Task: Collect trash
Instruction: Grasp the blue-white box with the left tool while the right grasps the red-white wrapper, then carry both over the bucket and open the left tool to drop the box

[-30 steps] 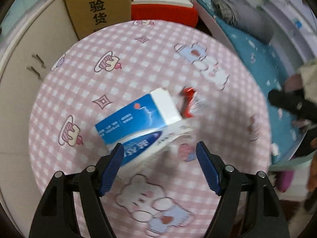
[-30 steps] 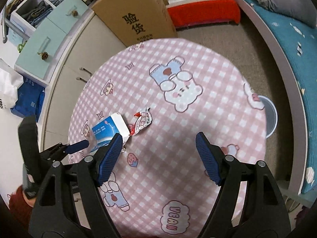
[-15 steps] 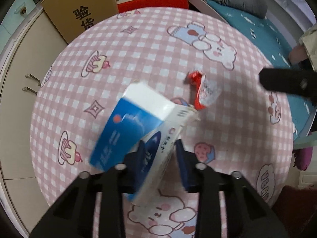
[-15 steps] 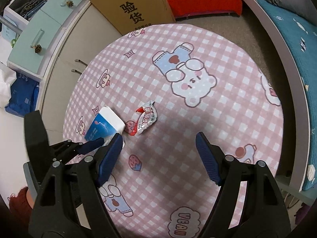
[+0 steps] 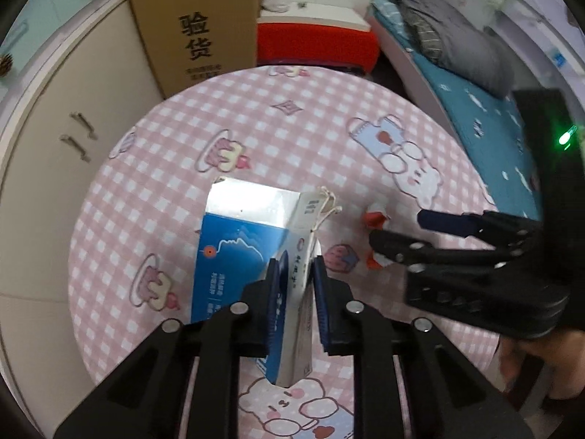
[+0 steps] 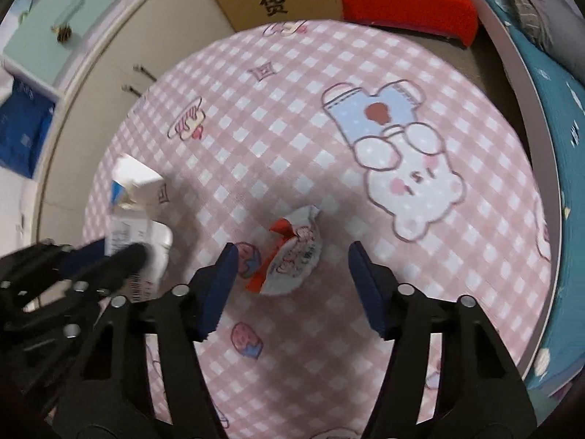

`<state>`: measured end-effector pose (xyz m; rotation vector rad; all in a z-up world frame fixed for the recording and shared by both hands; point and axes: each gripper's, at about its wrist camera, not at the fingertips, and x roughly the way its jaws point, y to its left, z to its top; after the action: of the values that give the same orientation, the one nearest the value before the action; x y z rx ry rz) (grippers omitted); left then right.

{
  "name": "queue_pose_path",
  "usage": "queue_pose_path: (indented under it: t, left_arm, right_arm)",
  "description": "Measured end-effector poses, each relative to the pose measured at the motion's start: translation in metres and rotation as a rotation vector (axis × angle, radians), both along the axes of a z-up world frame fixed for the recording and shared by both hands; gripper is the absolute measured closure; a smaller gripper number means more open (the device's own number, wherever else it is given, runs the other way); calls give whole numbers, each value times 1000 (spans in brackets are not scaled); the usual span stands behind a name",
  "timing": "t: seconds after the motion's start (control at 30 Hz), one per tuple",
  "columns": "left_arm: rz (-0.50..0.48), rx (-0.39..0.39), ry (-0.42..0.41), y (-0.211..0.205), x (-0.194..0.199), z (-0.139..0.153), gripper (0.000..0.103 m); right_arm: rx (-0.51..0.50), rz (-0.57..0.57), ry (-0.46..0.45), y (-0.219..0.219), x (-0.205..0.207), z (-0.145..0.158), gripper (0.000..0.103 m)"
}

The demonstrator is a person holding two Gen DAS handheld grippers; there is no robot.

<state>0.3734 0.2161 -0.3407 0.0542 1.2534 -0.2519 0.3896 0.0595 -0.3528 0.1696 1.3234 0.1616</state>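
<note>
On pink checked tablecloth [image 6: 365, 73]: left gripper [image 5: 298, 281] closing, pads pinching blue-white carton [image 5: 241, 241] wall. Right gripper [image 6: 289, 274] closing around red-white wrapper [image 6: 292, 256] just right of carton, no contact yet. Grasp step; next: lower, pinch wrapper, lift both.

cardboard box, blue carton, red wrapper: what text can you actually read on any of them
"验货": large black characters on the side of the cardboard box behind the table.
Smaller print under those characters: too small to read.
Blue and white carton held in the left gripper: white lines of print on its blue face, too blurred to read.
Red and white wrapper on the tablecloth: printing is there, blurred, unreadable.
</note>
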Motion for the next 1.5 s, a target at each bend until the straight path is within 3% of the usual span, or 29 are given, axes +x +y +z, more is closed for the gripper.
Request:
queue_pose_path:
  t: [0.07,0.13,0.2,0.37,0.57,0.8,1.1,1.27,1.5]
  left_arm:
    - [18,35,-1,1,1,2,85]
    - [27,53,-6,1,-1,5,85]
    - [38,61,-6,0,-1,9,85]
    - [70,77,-16,-9,-1,18,85]
    - [90,89,-38,-43,4,33,85]
    - [70,77,-83,-133,8,58,85]
    - [-26,-18,-101,-300,15,77,85]
    - [-109,-47,-98,-379,14,80,85]
    - [-203,-48,-92,-451,16,81,85]
  right_arm:
    - [-14,16,8,3,4,-6,49]
    - [-43,53,15,9,6,-11,71]
    - [-64,92,6,11,6,-12,77]
    - [-22,109,-4,0,2,-8,80]
    - [100,51,-39,-53,-6,19,80]
    - [177,-16,-116,-150,-19,62,80]
    - [141,-132,-188,-319,-49,106,80]
    - [115,-206,-217,-386,-69,117,80]
    - [110,-298,-248,-452,-86,126,80]
